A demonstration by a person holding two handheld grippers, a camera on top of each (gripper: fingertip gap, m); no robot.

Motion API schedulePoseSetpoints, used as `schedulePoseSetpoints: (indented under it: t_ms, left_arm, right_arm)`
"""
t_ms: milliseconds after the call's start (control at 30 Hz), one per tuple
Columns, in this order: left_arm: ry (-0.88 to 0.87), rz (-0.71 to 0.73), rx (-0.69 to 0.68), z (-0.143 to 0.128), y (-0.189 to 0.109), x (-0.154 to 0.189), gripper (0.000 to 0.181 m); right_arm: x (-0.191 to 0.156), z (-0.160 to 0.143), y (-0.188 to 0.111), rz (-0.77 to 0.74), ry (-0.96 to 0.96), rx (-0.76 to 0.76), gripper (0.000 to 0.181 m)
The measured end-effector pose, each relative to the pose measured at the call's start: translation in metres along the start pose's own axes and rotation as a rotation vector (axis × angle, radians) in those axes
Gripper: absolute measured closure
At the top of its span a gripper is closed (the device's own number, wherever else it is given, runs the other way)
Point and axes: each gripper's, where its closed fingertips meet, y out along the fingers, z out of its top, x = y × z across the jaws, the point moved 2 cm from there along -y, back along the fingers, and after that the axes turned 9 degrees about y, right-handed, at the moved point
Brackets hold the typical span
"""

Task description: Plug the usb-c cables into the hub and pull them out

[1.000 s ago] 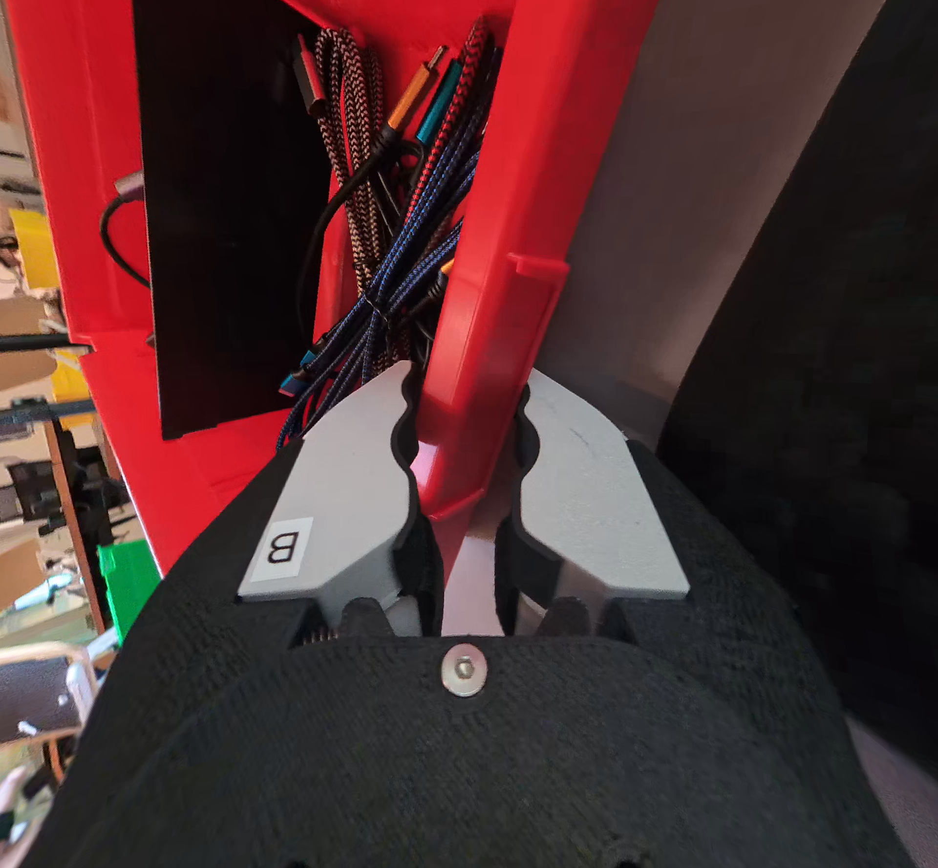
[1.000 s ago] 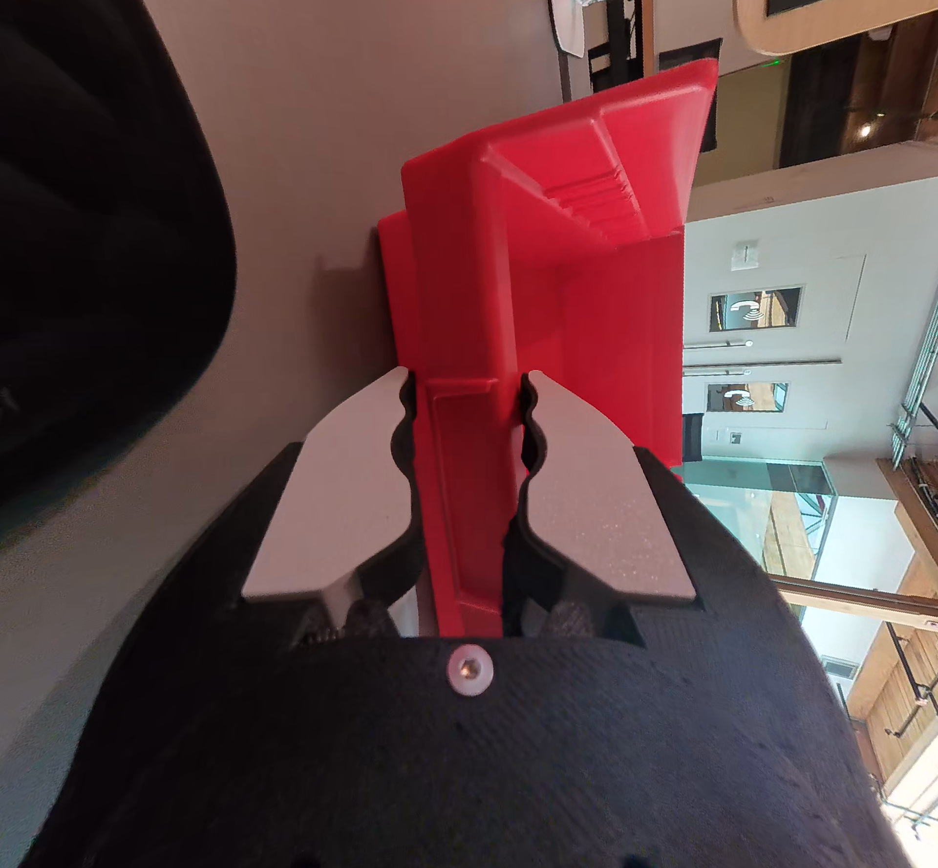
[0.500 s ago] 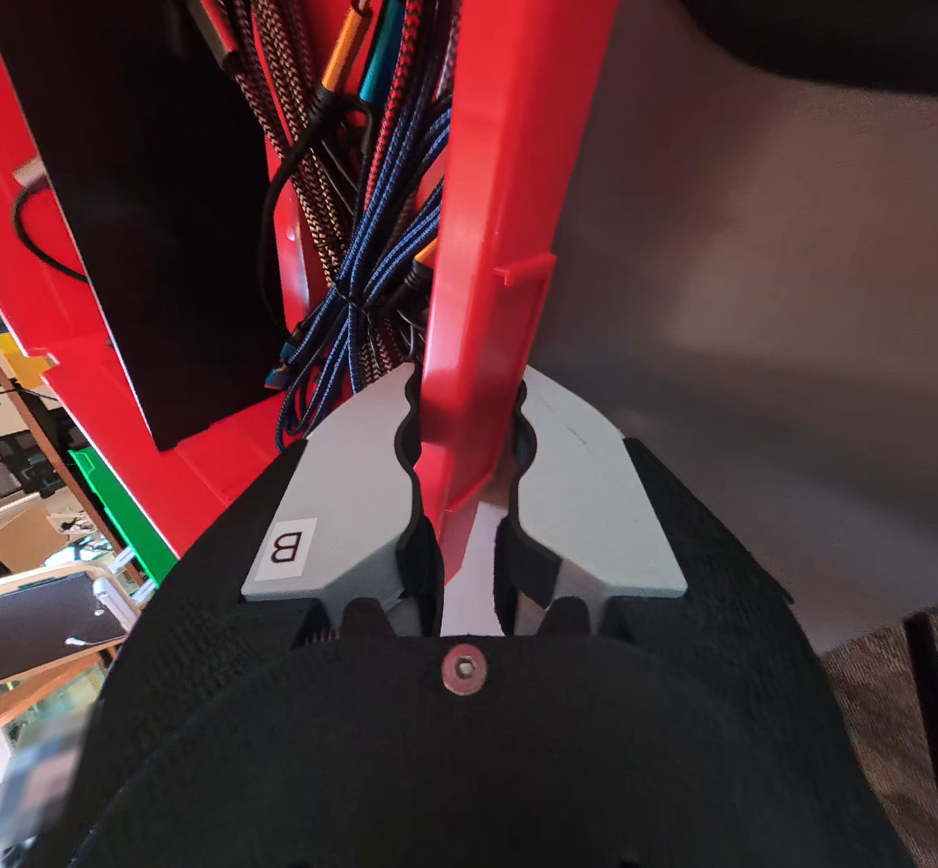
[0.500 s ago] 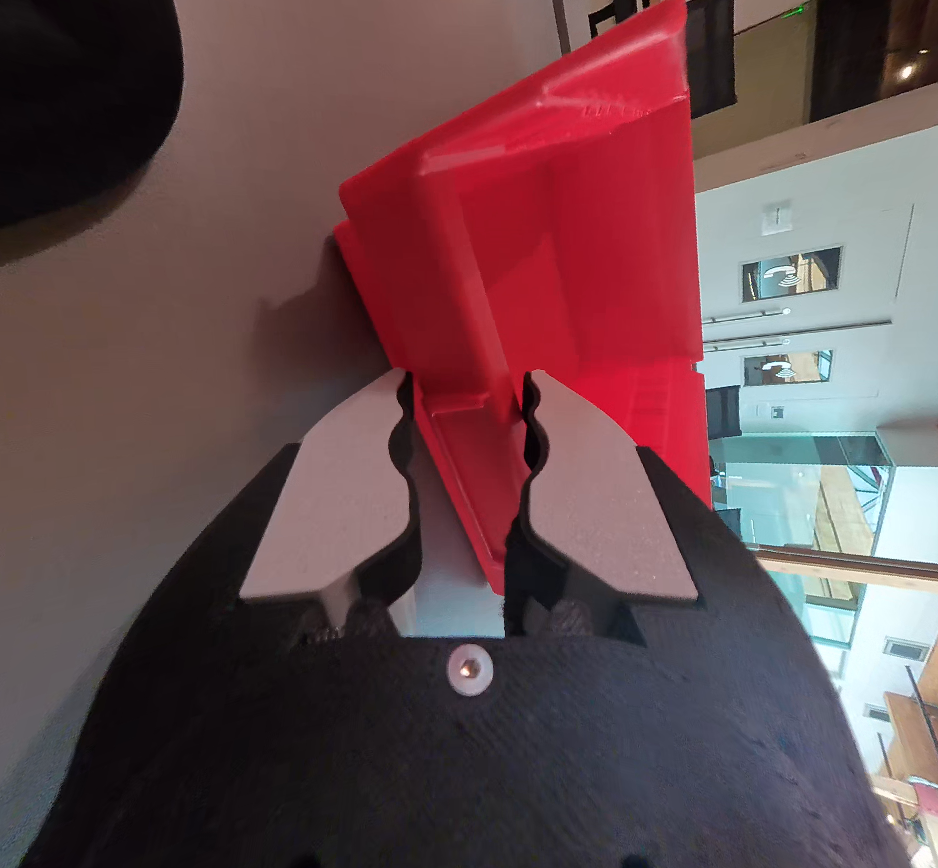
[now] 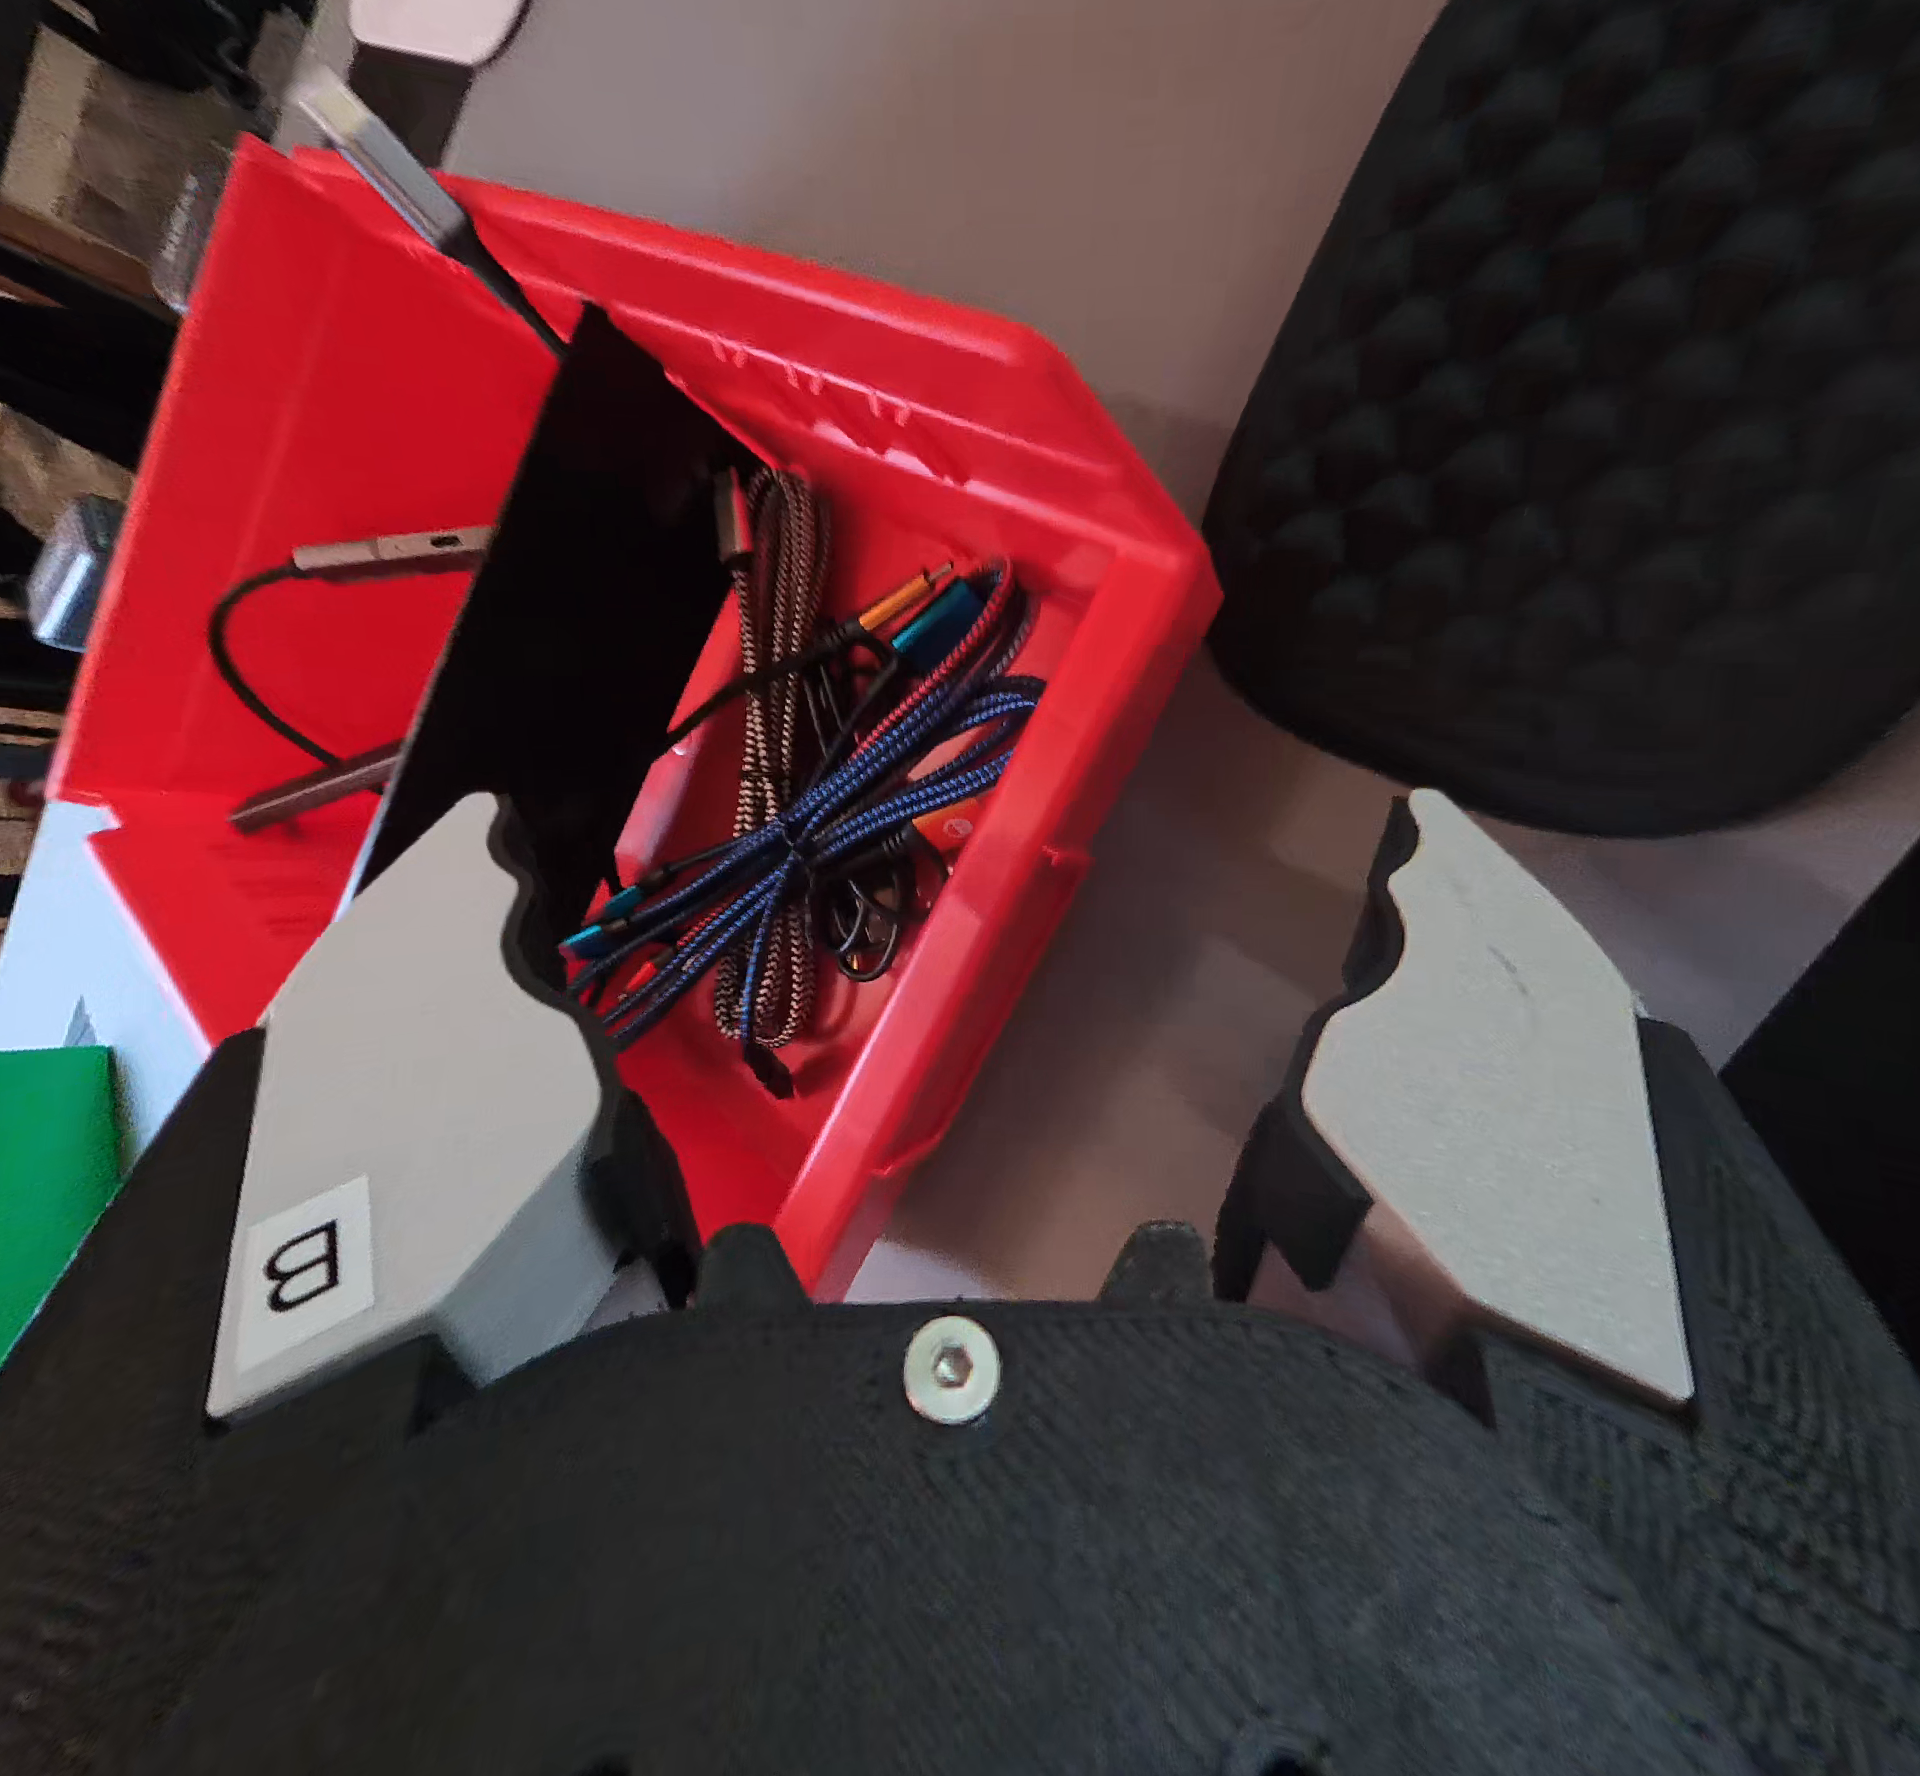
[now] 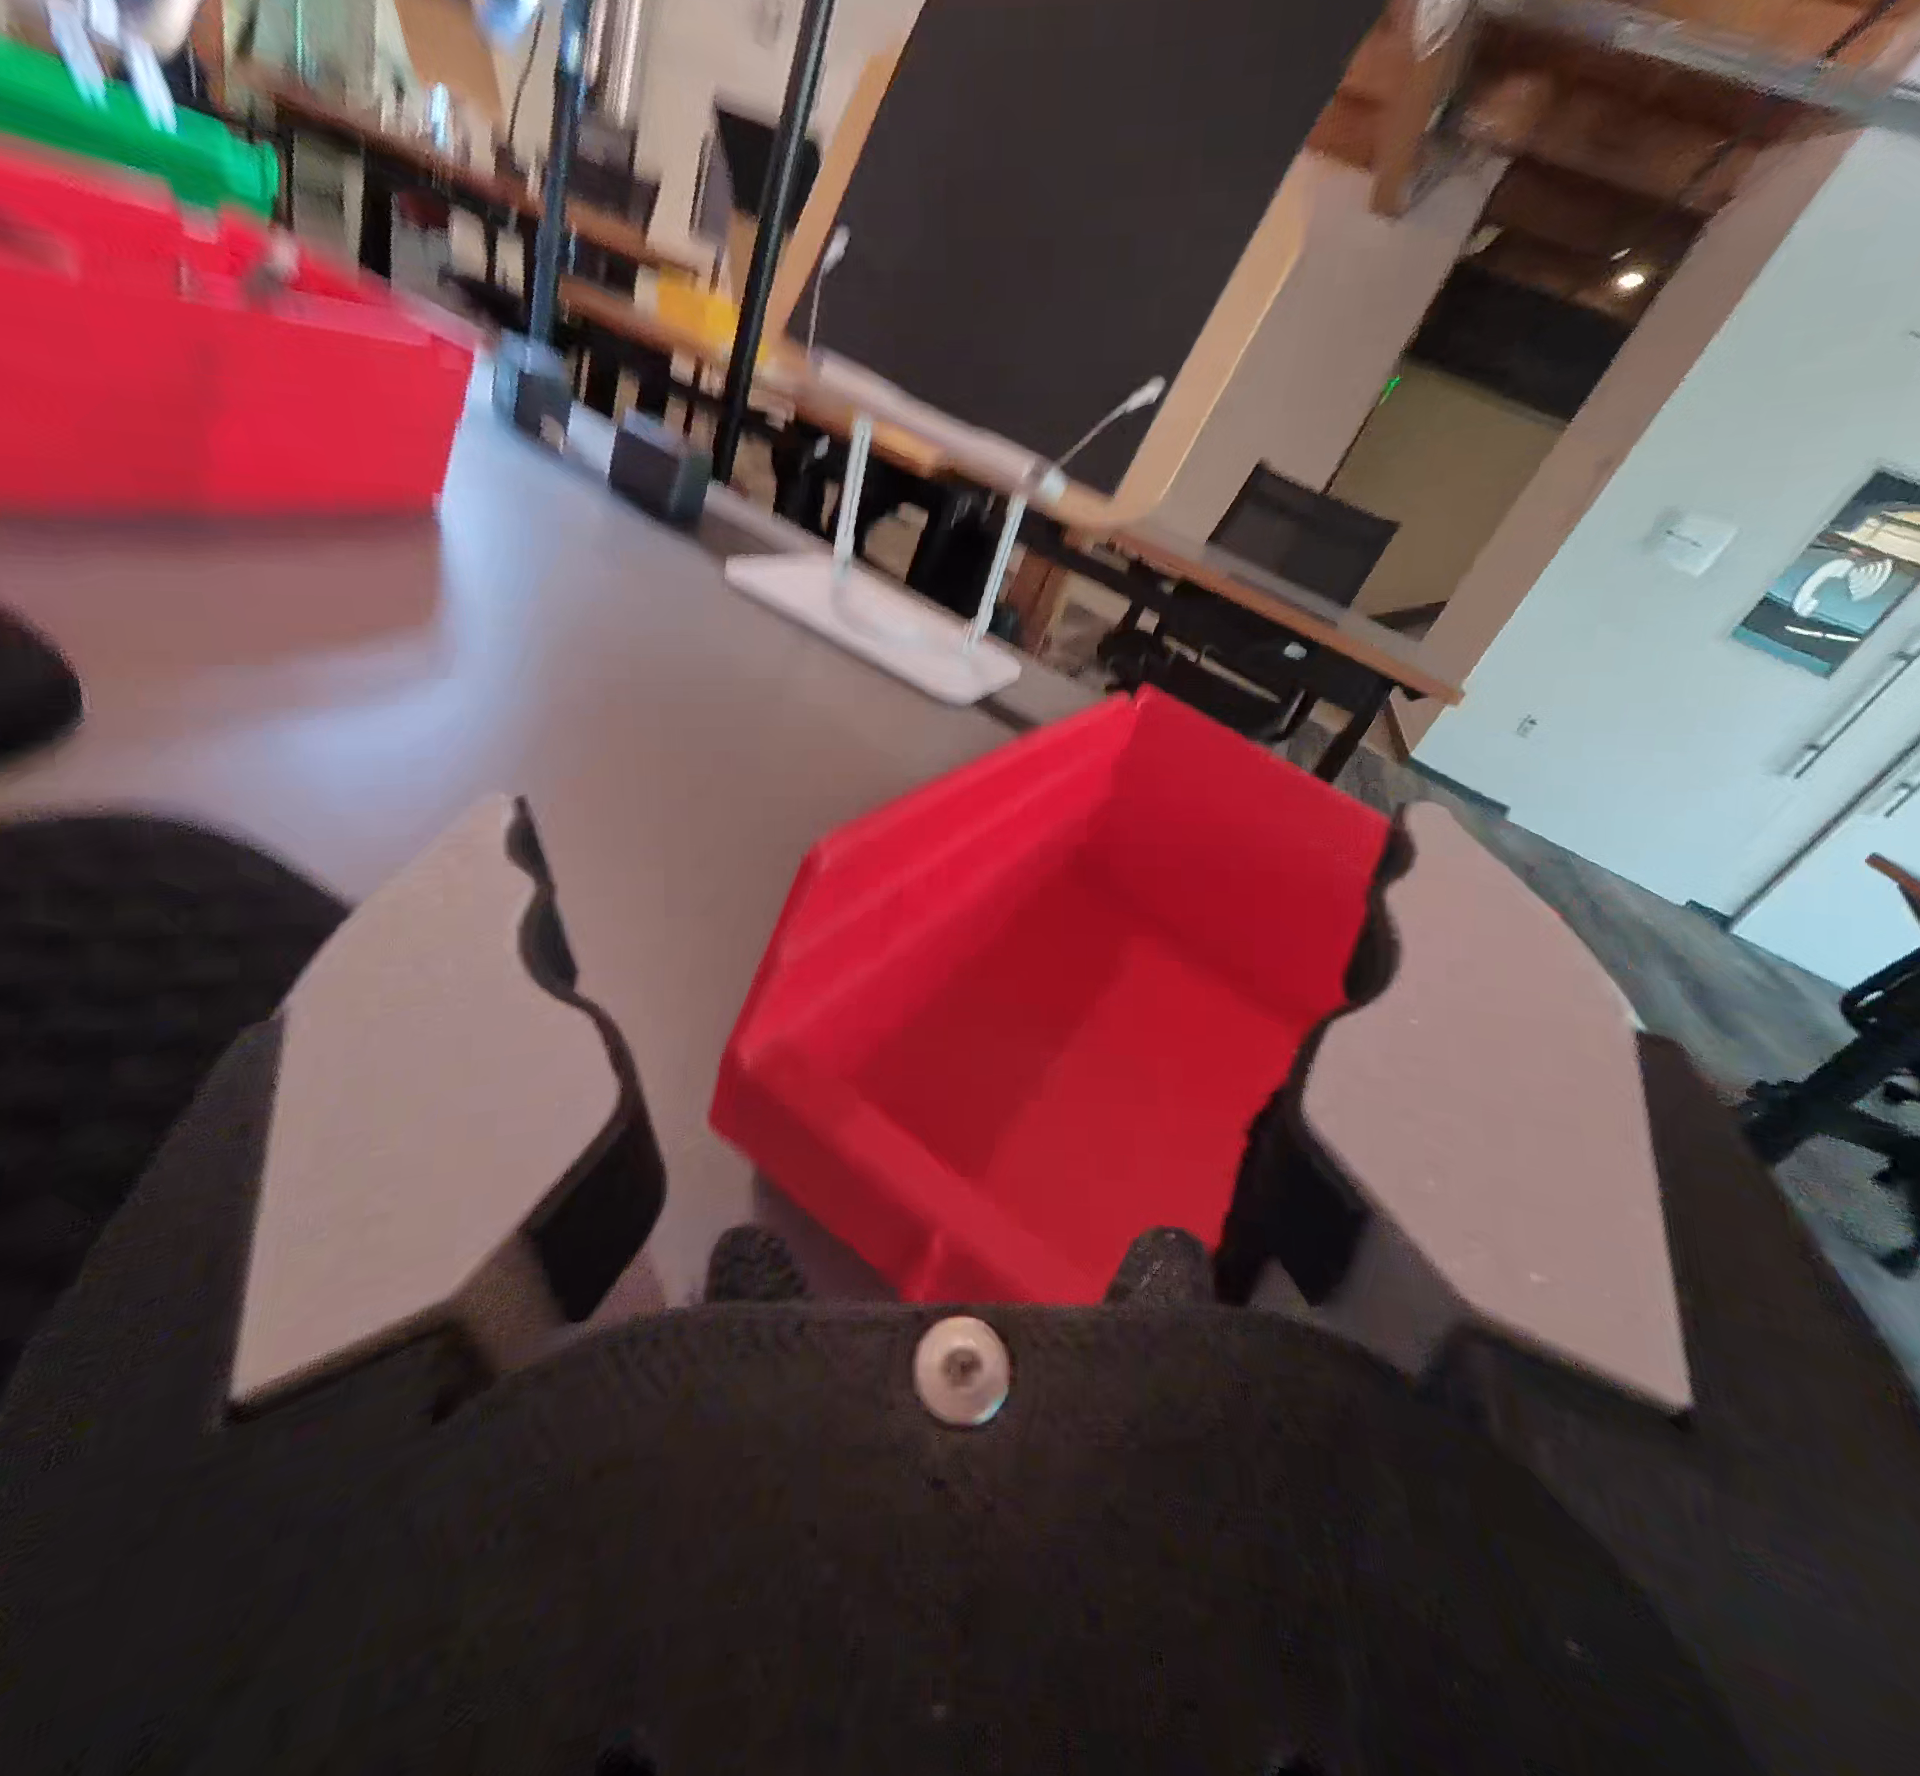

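Note:
A red bin (image 5: pixel 831 344) stands on the grey table in the left wrist view, split by a black divider (image 5: pixel 582 604). Its right part holds a bundle of braided usb-c cables (image 5: pixel 800 833) in blue, red and brown. Its left part holds a grey hub (image 5: pixel 390 544) with a short black cable. My left gripper (image 5: pixel 948 810) is open and empty above the bin's near corner. My right gripper (image 6: pixel 956 814) is open and empty above a smaller, empty red bin (image 6: pixel 935 916). The cable bin also shows, blurred, at the far left of the right wrist view (image 6: pixel 208 396).
A black textured pad (image 5: pixel 1610 376) lies right of the cable bin and shows at the left in the right wrist view (image 6: pixel 125 947). A green bin (image 6: pixel 135 137) sits behind the far red bin. A white stand (image 6: pixel 883 625) is at the table's far edge.
Both grippers were shut on red bin walls with the bins tilted. Both have opened and let go, and have pulled back; the bins now sit on the table.

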Motion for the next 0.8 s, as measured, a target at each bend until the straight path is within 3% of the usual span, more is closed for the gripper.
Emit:
schedulePoseSetpoints:
  t_ms: [100,200,267,367,500,800]
  left_arm:
    - [-0.017,0.102,0.076,0.013,-0.018,-0.017,0.037]
    - [-0.131,0.387,0.132,0.015,-0.040,-0.059,0.037]
    - [-0.213,0.539,0.010,-0.002,-0.047,-0.080,0.037]
    - [-0.249,0.687,-0.092,-0.011,-0.051,-0.097,0.038]
    - [-0.246,0.706,-0.100,-0.004,-0.042,-0.097,0.038]
    - [-0.295,0.639,-0.120,-0.008,-0.029,-0.090,0.038]
  right_arm:
    - [0.008,0.037,-0.005,-0.067,0.085,0.172,0.036]
    - [0.023,0.064,-0.011,-0.153,0.259,0.313,0.036]
    - [0.028,0.065,-0.007,-0.185,0.380,0.312,0.036]
    - [0.026,0.063,0.002,-0.245,0.345,0.263,0.036]
    - [0.023,0.064,0.008,-0.309,0.273,0.223,0.036]
    - [0.024,0.072,0.010,-0.320,0.416,0.322,0.036]
